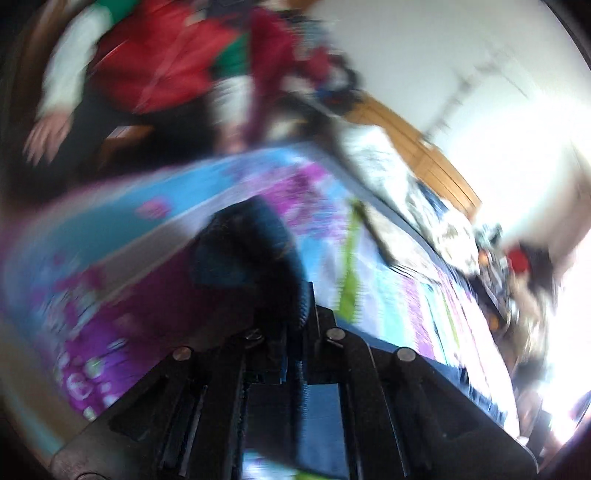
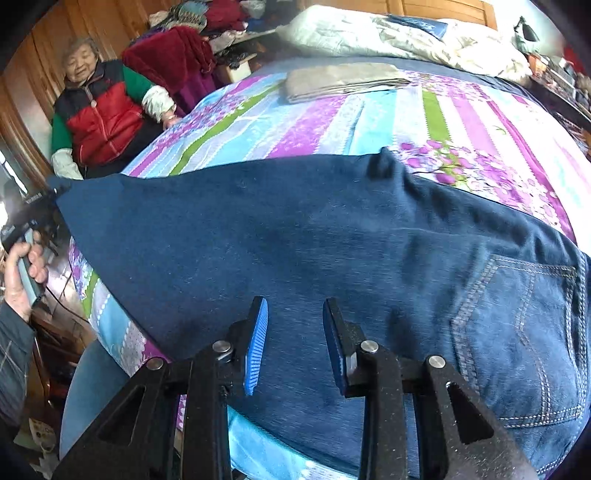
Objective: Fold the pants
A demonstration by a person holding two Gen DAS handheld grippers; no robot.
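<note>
A: Bedroom with wood-panelled walls; work surface is a bed covered by a striped floral sheet in purple, blue and green (image 2: 332,122). Dark blue denim jeans (image 2: 295,240) are laid flat across the near part of it, back pocket with pale stitching (image 2: 517,332) seen at the right, a pointed end drawn out to the left bed edge.

B: Right gripper (image 2: 295,343)?

A: Jaws are parted, blue ribbed pads (image 2: 256,354) visible, nothing held. It is poised over the denim near the bed's front edge; contact cannot be judged.

B: Left gripper (image 1: 284,314)?

A: Left wrist view is heavily motion-blurred. Fingers are seen close together with dark blue cloth bunched between them, so the jeans are gripped. In the right wrist view it is seen at the far left, at the pointed end of the jeans, handle held in a hand (image 2: 22,273).

B: Open room?

A: Bare sheet is seen beyond the jeans toward the middle. A folded beige cloth (image 2: 343,81) lies further back, well apart from the denim. A rumpled white quilt (image 2: 406,33) is piled at the headboard end. A seated person in a red, green and navy padded jacket (image 2: 99,114) is just beside the left bed edge. Clutter lines the right side.
</note>
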